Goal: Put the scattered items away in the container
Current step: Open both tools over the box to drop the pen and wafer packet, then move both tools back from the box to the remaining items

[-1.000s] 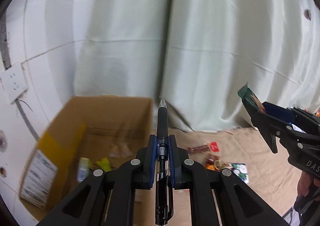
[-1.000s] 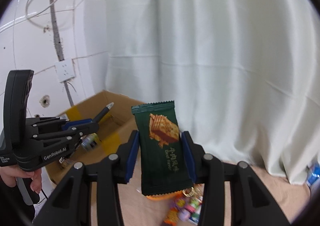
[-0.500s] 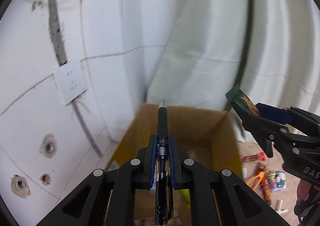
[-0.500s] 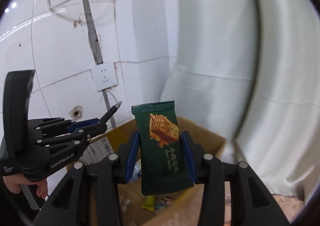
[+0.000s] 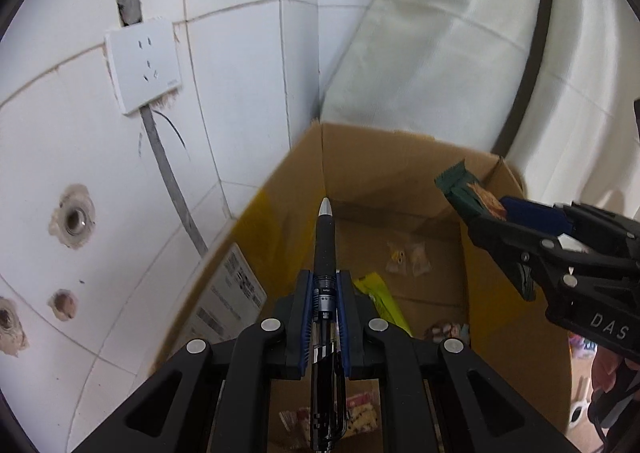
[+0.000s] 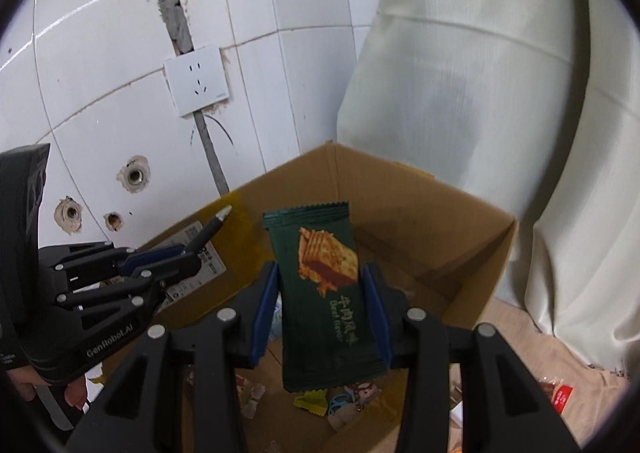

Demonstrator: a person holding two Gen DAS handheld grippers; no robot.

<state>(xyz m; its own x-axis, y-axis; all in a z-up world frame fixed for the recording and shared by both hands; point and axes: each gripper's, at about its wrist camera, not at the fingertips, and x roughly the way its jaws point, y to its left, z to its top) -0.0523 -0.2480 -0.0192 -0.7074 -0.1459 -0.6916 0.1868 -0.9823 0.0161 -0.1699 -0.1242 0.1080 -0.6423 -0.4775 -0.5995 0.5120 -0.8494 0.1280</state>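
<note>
An open cardboard box (image 5: 404, 157) (image 6: 424, 193) stands in the corner against the tiled wall. My left gripper (image 5: 325, 295) is shut on a black pen (image 5: 325, 245), whose silver tip points over the box's left side. My right gripper (image 6: 320, 309) is shut on a dark green snack packet (image 6: 320, 273), held upright above the box's opening. In the left wrist view the right gripper (image 5: 516, 225) comes in from the right with the packet (image 5: 464, 189) over the box's right wall. The right wrist view shows the left gripper (image 6: 176, 257) and pen (image 6: 212, 229) at the box's left wall.
Several wrapped snacks and a yellow packet (image 5: 380, 301) lie on the box floor. A wall socket (image 5: 142, 65) and a cable channel sit on the white tiles behind. A pale curtain (image 6: 500, 93) hangs to the right. Loose items (image 6: 560, 397) lie on the beige floor beside the box.
Both grippers have swung left and come over the box, now looking down into it. Each keeps its hold: the pen on the left, the packet on the right.
</note>
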